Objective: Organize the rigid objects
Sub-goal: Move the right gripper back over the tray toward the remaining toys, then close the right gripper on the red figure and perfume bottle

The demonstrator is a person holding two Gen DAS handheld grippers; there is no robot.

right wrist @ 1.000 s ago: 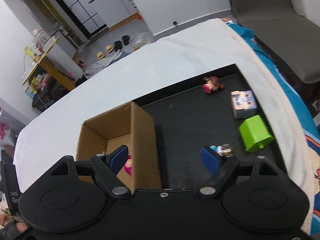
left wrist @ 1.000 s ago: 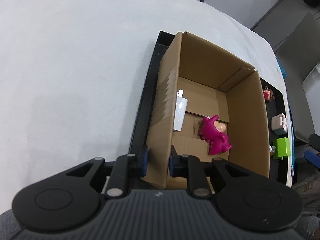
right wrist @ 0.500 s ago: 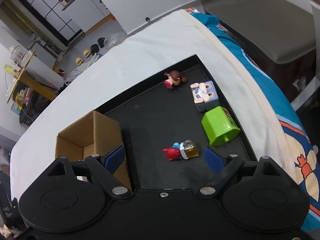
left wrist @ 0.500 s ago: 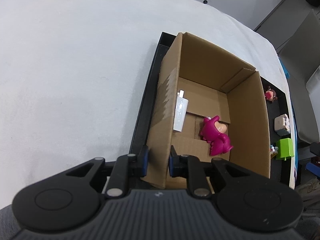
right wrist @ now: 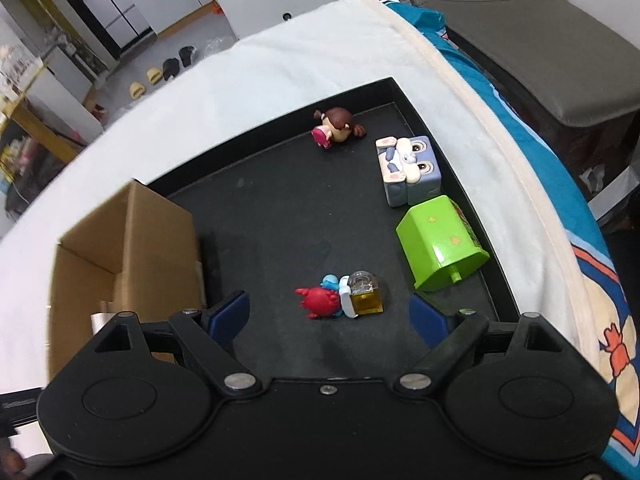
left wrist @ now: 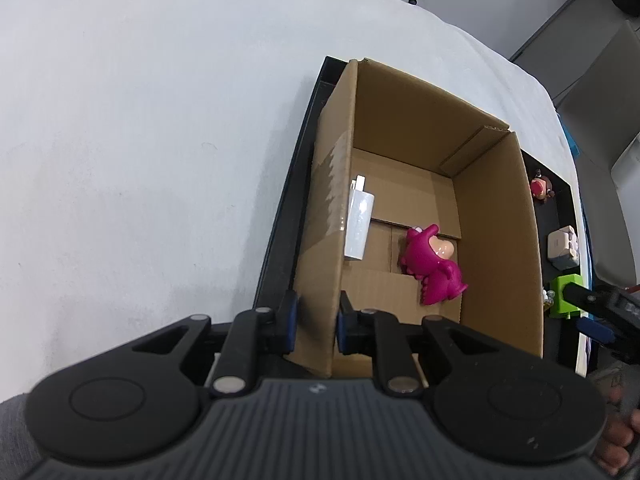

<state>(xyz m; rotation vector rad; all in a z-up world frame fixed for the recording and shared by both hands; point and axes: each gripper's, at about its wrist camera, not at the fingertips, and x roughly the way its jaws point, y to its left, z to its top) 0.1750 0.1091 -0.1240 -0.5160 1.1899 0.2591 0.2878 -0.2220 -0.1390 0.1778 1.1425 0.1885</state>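
My left gripper (left wrist: 314,318) is shut on the near left wall of an open cardboard box (left wrist: 500,240). Inside the box lie a magenta dinosaur toy (left wrist: 434,266) and a white charger (left wrist: 358,224). The box (right wrist: 132,240) stands at the left of a black tray (right wrist: 272,216). My right gripper (right wrist: 330,314) is open and empty, just above a red and blue crab toy with a small yellow bottle (right wrist: 340,296). A green block (right wrist: 438,242), a grey-blue cube toy (right wrist: 408,170) and a brown-haired doll (right wrist: 336,126) lie on the tray.
The tray sits on a white cloth-covered table (left wrist: 140,140). A blue patterned cloth (right wrist: 592,280) runs along the table's right edge, with a grey chair (right wrist: 540,32) beyond. Shelves and shoes are on the floor at the far left.
My right gripper has swung right and down over the tray, so the crab toy and bottle now lie between its open fingers. My left gripper keeps its hold on the box wall.
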